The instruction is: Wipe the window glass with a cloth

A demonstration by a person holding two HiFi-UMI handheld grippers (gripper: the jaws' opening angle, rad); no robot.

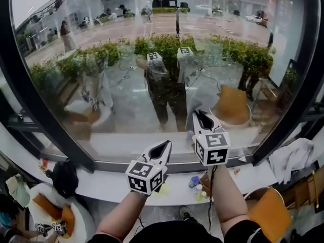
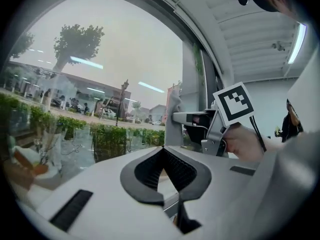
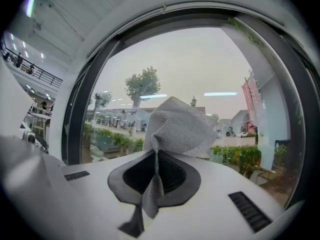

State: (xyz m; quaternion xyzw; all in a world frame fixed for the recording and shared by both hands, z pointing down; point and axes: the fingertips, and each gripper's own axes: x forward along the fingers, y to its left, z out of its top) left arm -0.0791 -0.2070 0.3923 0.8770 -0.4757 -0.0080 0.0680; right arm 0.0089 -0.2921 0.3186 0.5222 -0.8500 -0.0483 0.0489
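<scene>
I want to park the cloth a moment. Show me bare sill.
Bare: the white sill between the black bag and the left gripper. Crowded: below the right gripper, which grips the cloth, small items stand; a white rag lies far right.

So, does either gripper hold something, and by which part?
The right gripper pinches the grey cloth by a gathered fold; the left gripper holds nothing.

No readable text anywhere, marker cubes [image 1: 146, 175] patterned only, red street banner [image 3: 248, 101] illegible
</scene>
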